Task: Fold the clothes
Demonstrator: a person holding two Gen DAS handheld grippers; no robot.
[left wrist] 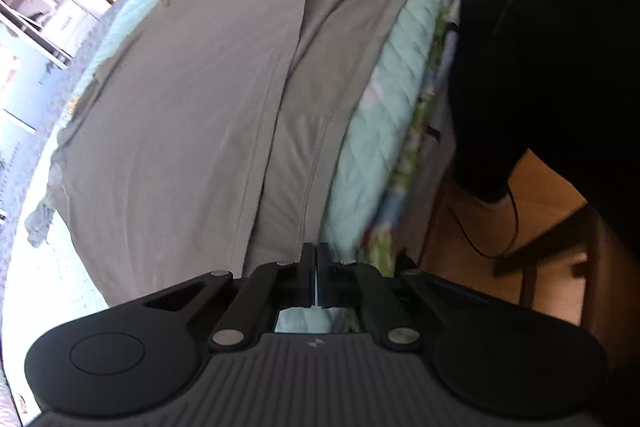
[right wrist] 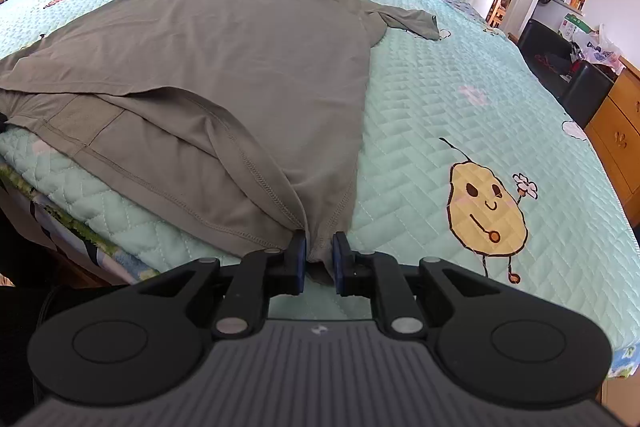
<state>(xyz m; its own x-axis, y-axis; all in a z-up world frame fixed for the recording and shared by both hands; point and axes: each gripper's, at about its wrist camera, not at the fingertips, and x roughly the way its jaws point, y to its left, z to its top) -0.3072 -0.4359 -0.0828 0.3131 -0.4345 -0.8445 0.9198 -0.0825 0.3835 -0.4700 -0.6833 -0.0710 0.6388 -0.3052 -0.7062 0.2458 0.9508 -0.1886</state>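
A: What had the tongs got hold of?

B: Right tongs [right wrist: 320,253] were nearly closed, pinching a bunched hem corner of the grey-green shirt [right wrist: 224,67]. Left tongs [left wrist: 317,267] were fully closed at the hem's other end; whether cloth sat between the pads, can't tell, the tips hid it.

A: Why hold it there?

B: Prob. to pin both bottom corners so the hem could lift evenly for a fold.

A: And the shirt itself?

B: Spread flat on the bed w/ a mint quilted cover [right wrist: 460,99], hem along the near edge, one hem layer already turned up. Sleeve [right wrist: 412,23] lay out to the right, by a cartoon pear print [right wrist: 486,211].
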